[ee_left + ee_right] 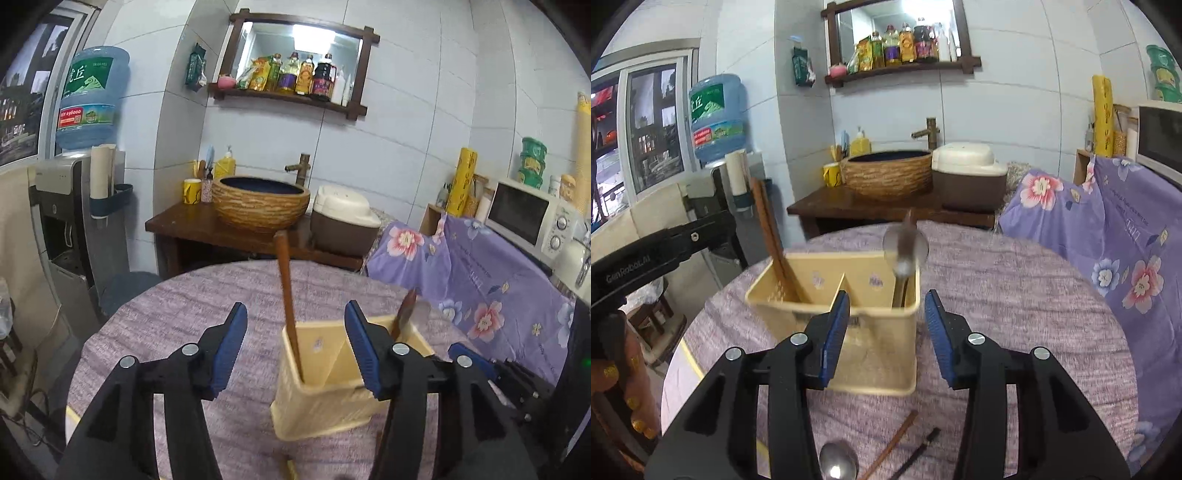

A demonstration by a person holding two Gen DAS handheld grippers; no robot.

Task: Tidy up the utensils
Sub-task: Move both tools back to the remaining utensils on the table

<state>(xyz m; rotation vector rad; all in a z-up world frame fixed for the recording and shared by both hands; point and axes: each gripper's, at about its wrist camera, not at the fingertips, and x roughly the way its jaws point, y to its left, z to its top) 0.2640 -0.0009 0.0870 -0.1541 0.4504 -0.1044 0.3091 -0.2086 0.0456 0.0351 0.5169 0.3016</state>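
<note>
A cream two-compartment utensil holder (325, 398) stands on the round table. Brown chopsticks (286, 280) stand upright in its left compartment. My left gripper (295, 310) is open just before the holder; the chopsticks show between its pads, untouched. In the right wrist view the holder (871, 354) lies straight ahead of my open right gripper (888, 299), which holds nothing. A blurred metal spoon (905, 247) stands bowl-up in the right compartment. On the cloth near me lie another spoon (837, 463), a brown chopstick (890, 446) and a dark chopstick (919, 450).
The table wears a purple-grey cloth (1015, 295). A flowered purple sheet (1108, 240) covers furniture on the right. Behind stand a wooden counter with a woven basin (888, 173) and a rice cooker (967, 173). A hand with yellow nails (628, 387) holds the left gripper.
</note>
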